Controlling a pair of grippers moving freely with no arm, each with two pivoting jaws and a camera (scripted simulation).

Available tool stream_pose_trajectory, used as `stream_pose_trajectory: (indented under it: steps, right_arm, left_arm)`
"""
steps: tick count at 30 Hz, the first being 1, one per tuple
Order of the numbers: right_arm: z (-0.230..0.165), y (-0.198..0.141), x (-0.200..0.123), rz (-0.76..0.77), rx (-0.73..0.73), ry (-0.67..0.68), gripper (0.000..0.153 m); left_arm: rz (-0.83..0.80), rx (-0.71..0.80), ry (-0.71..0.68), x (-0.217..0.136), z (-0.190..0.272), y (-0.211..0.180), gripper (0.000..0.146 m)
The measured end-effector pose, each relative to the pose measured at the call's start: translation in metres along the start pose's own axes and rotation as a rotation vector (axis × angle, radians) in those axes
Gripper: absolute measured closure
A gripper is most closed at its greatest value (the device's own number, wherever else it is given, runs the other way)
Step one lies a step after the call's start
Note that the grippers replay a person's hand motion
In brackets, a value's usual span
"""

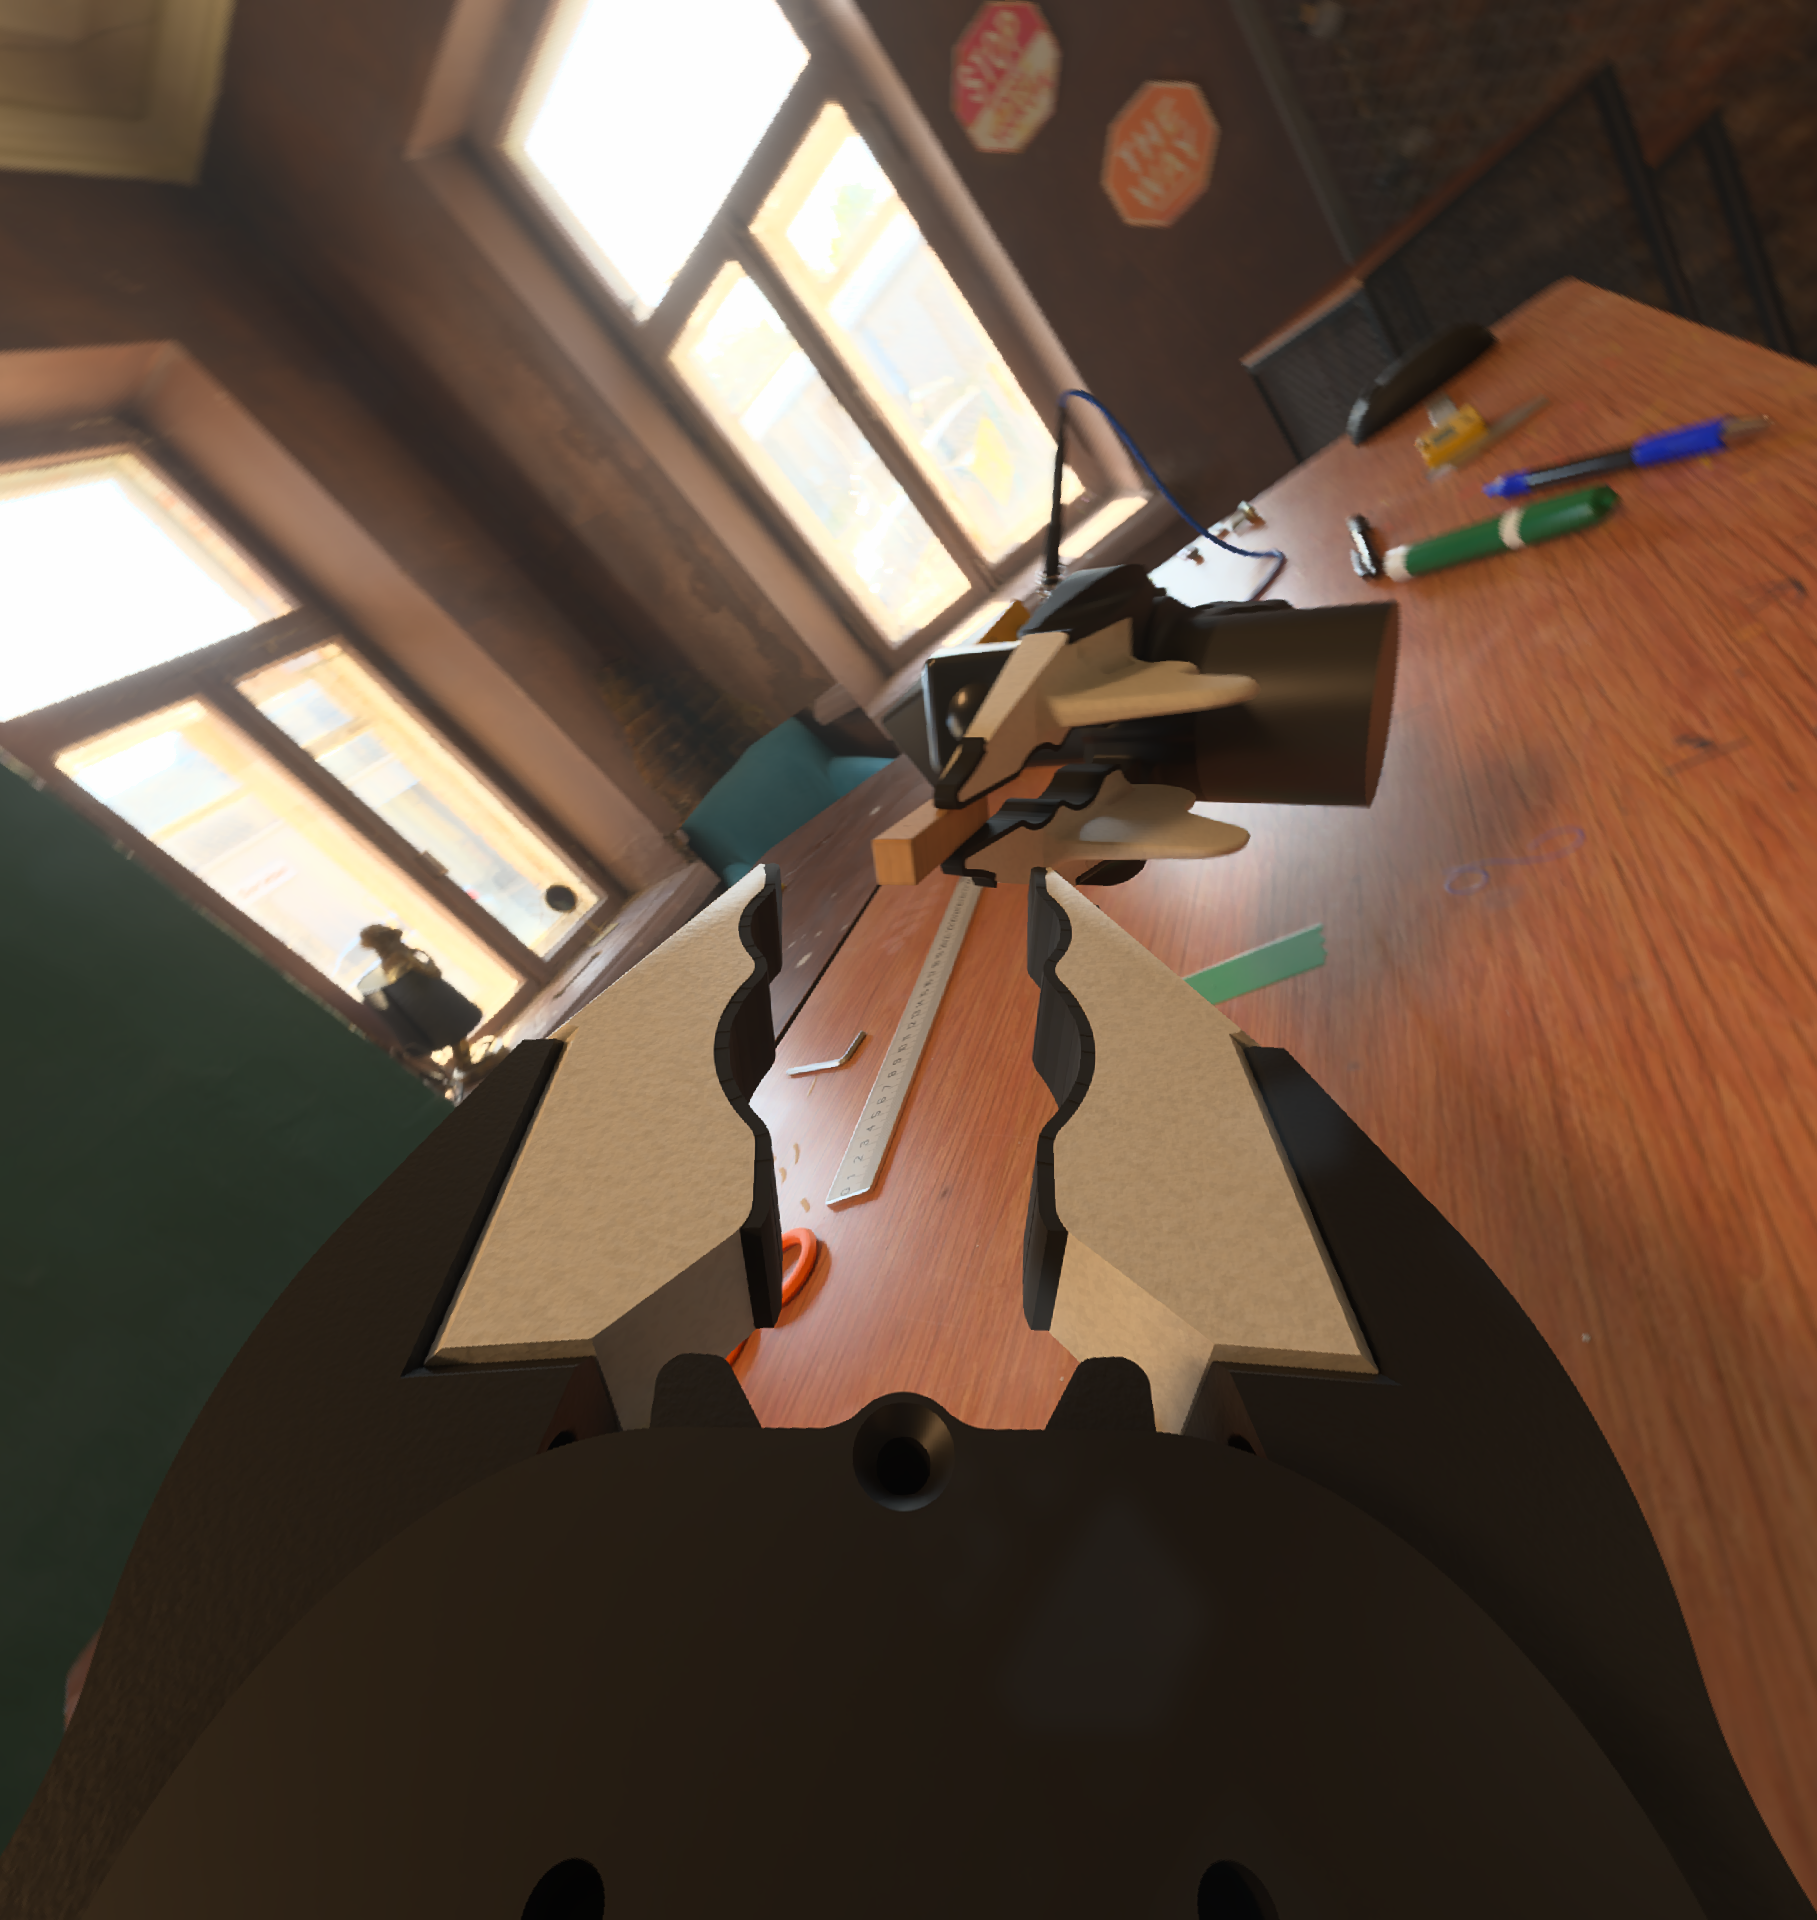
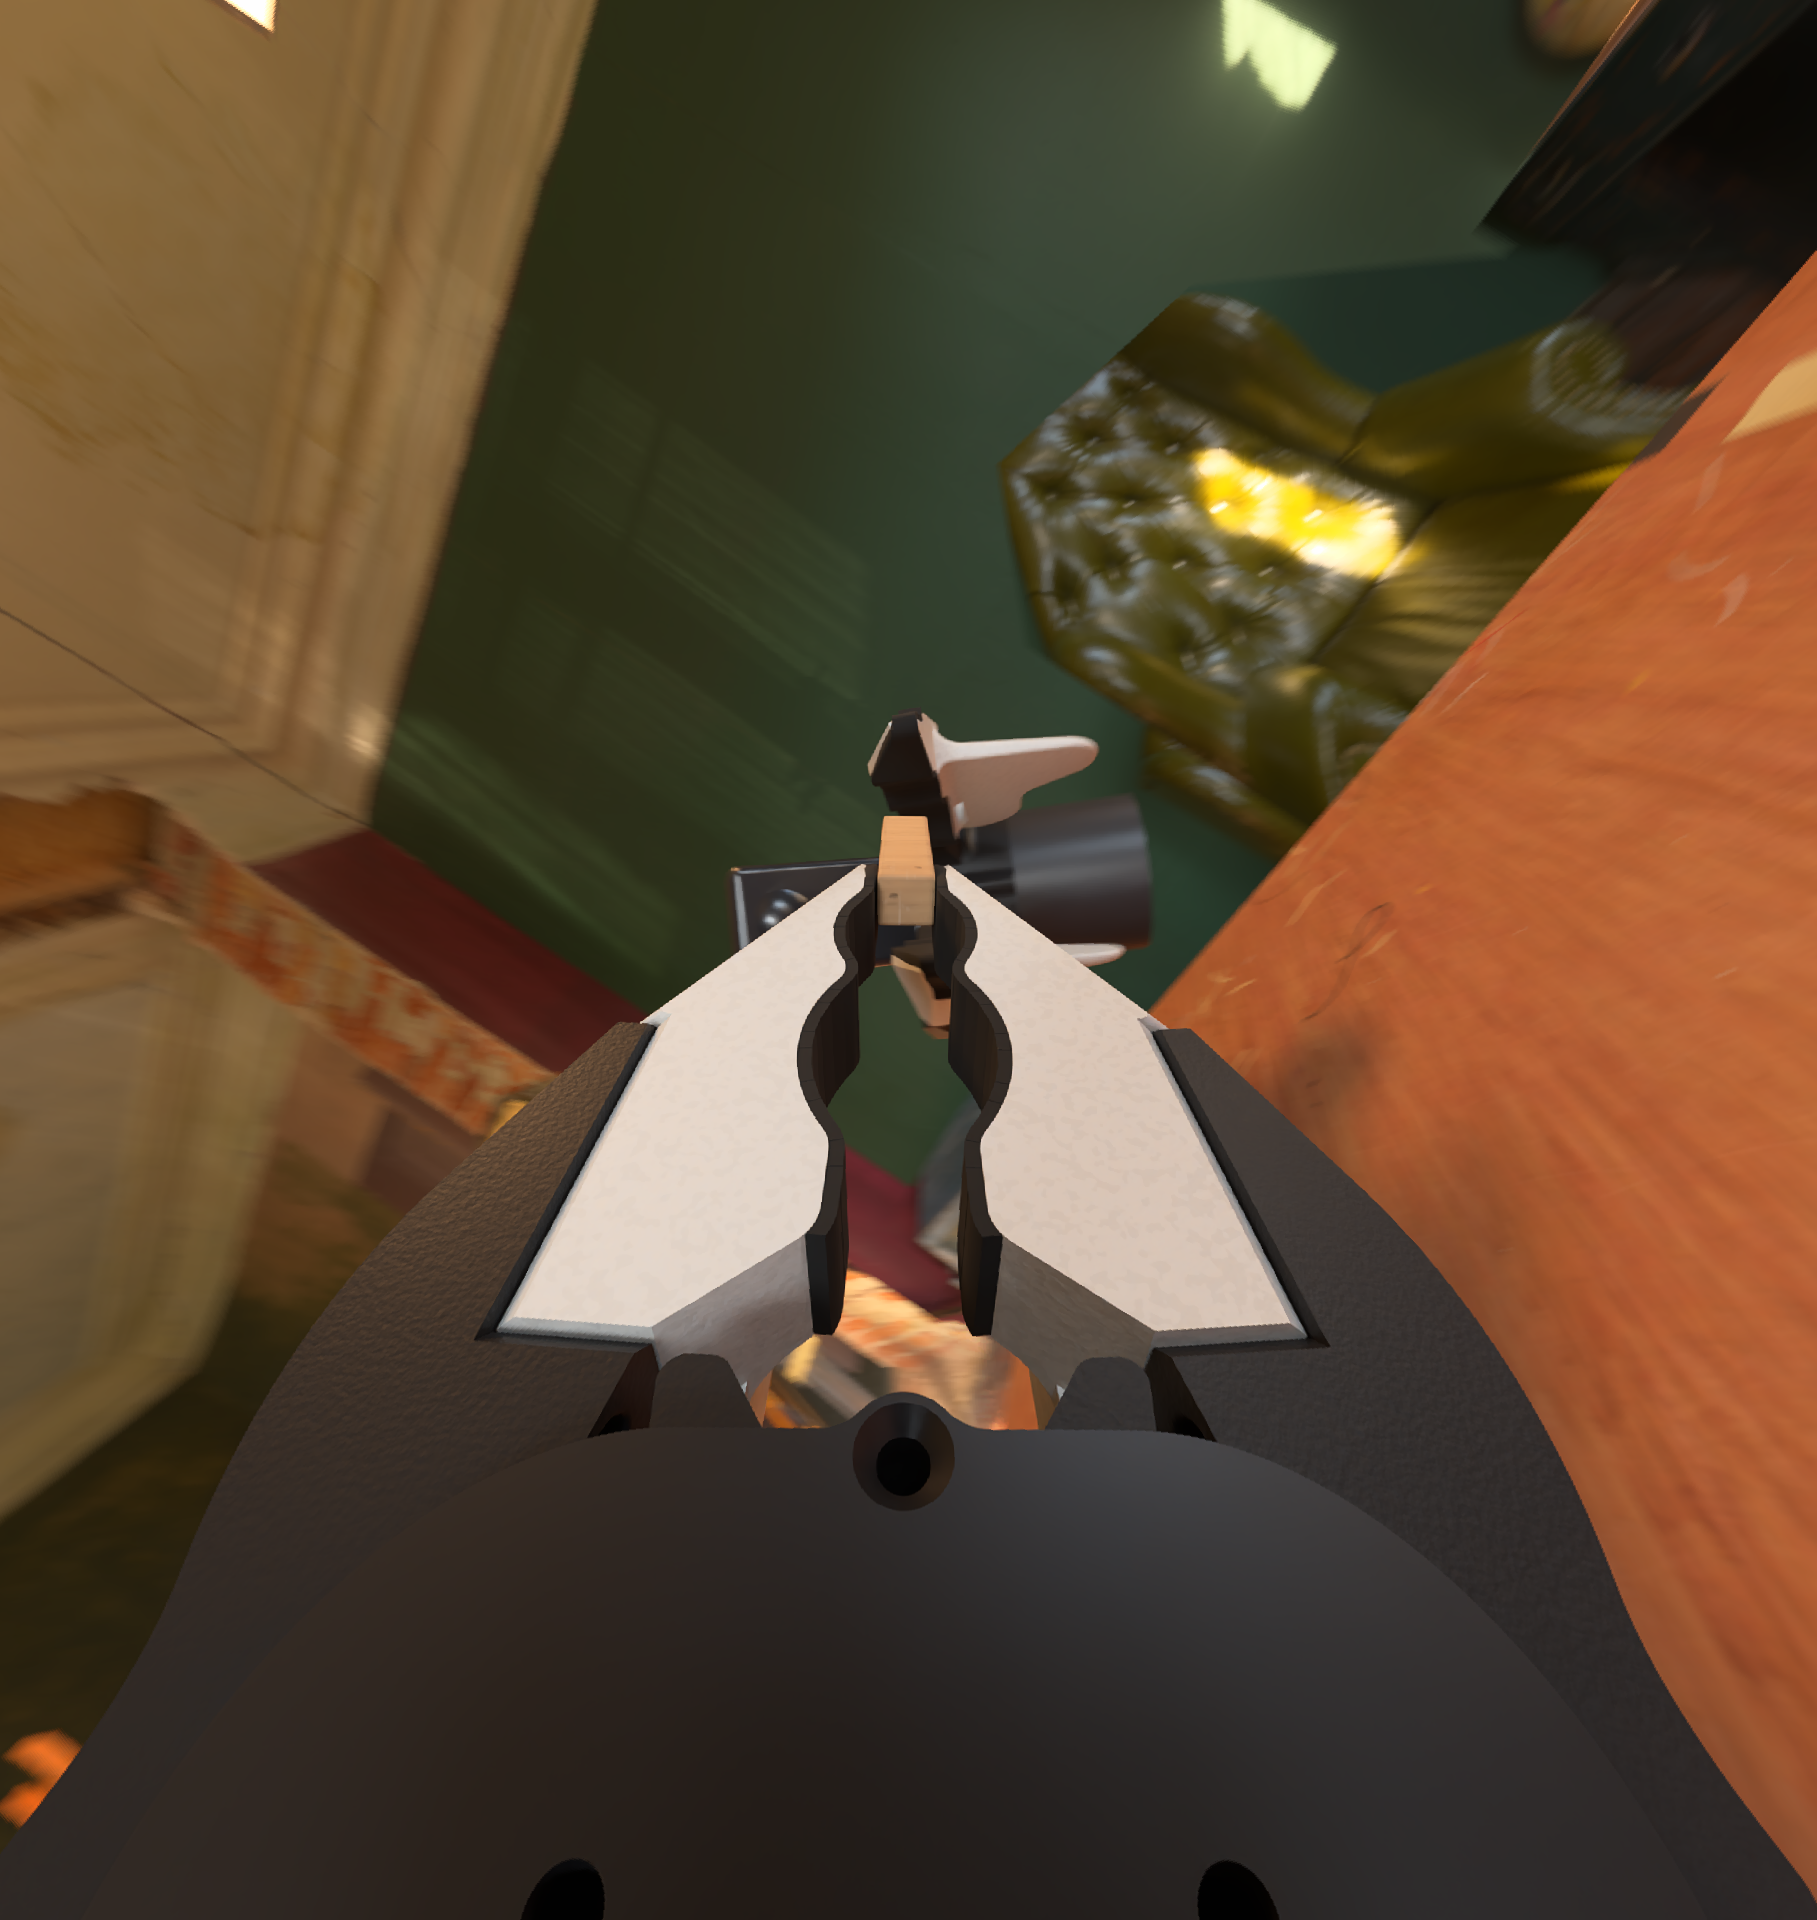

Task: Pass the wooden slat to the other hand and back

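Observation:
The wooden slat (image 1: pixel 909 857) is a short light-brown bar held in the air over the table. My right gripper (image 2: pixel 904 883) is shut on it at the fingertips, and the slat (image 2: pixel 904 847) sticks out past them. In the left wrist view the right gripper (image 1: pixel 961 831) is straight ahead, with the slat's free end pointing at me. My left gripper (image 1: pixel 904 883) is open and empty, its fingertips just short of that end. In the right wrist view its fingers (image 2: pixel 1008 764) stand spread above and below the slat's far end.
The reddish wooden table (image 1: pixel 1506 987) lies below and to the right. On it are a steel ruler (image 1: pixel 904 1049), a hex key (image 1: pixel 831 1055), an orange ring (image 1: pixel 800 1262), a green paper strip (image 1: pixel 1257 961), a green marker (image 1: pixel 1496 535) and a blue pen (image 1: pixel 1631 457). A green armchair (image 2: pixel 1247 540) stands beyond the table.

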State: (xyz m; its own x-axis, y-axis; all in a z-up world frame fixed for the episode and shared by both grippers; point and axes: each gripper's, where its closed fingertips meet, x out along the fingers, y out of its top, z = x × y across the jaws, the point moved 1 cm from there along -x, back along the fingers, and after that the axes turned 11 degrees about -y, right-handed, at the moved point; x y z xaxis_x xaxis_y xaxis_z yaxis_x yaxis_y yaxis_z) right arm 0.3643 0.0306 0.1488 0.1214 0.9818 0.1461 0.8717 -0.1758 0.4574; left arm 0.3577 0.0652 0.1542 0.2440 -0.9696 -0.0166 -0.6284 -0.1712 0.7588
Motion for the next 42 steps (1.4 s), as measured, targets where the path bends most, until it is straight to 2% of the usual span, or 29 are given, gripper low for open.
stream_pose_trajectory:
  steps: [3, 7, 10, 15, 21, 26, 30, 35, 39, 42]
  right_arm:
    - [-0.002, -0.005, 0.001, -0.031, 0.138, 0.083, 0.143]
    - [-0.004, -0.012, 0.003, -0.073, 0.157, 0.084, 0.143]
    - [-0.004, -0.017, 0.004, -0.101, 0.142, 0.065, 0.143]
    - [-0.002, -0.021, 0.005, -0.111, 0.118, 0.038, 0.143]
    - [0.002, -0.024, 0.006, -0.111, -0.030, -0.034, 0.143]
    - [0.011, -0.023, 0.004, -0.100, 0.053, -0.028, 0.143]
    - [0.017, -0.024, 0.000, -0.133, 0.072, -0.058, 0.143]
    - [0.022, -0.022, -0.005, -0.159, 0.077, -0.088, 0.144]
    - [0.026, -0.018, -0.008, -0.153, 0.036, -0.117, 0.142]
    - [0.026, -0.007, -0.015, -0.114, -0.113, -0.142, 0.122]
  left_arm:
    - [-0.026, 0.038, -0.094, 0.008, 0.007, -0.002, 0.097]
    - [-0.038, 0.056, -0.169, 0.012, 0.014, -0.003, 0.100]
    - [-0.071, 0.056, -0.185, 0.013, 0.017, -0.005, 0.112]
    - [-0.067, -0.047, -0.196, 0.010, 0.021, -0.007, 0.119]
    - [-0.038, -0.256, -0.173, 0.009, 0.024, -0.010, 0.120]
    - [-0.093, -0.153, -0.158, 0.011, 0.025, -0.018, 0.119]
    - [-0.135, 0.078, -0.163, 0.014, 0.026, -0.022, 0.114]
    - [-0.168, 0.172, -0.243, 0.020, 0.027, -0.028, 0.134]
    - [-0.161, 0.054, -0.268, 0.024, 0.025, -0.033, 0.136]
    - [-0.139, -0.155, -0.244, 0.025, 0.017, -0.037, 0.136]
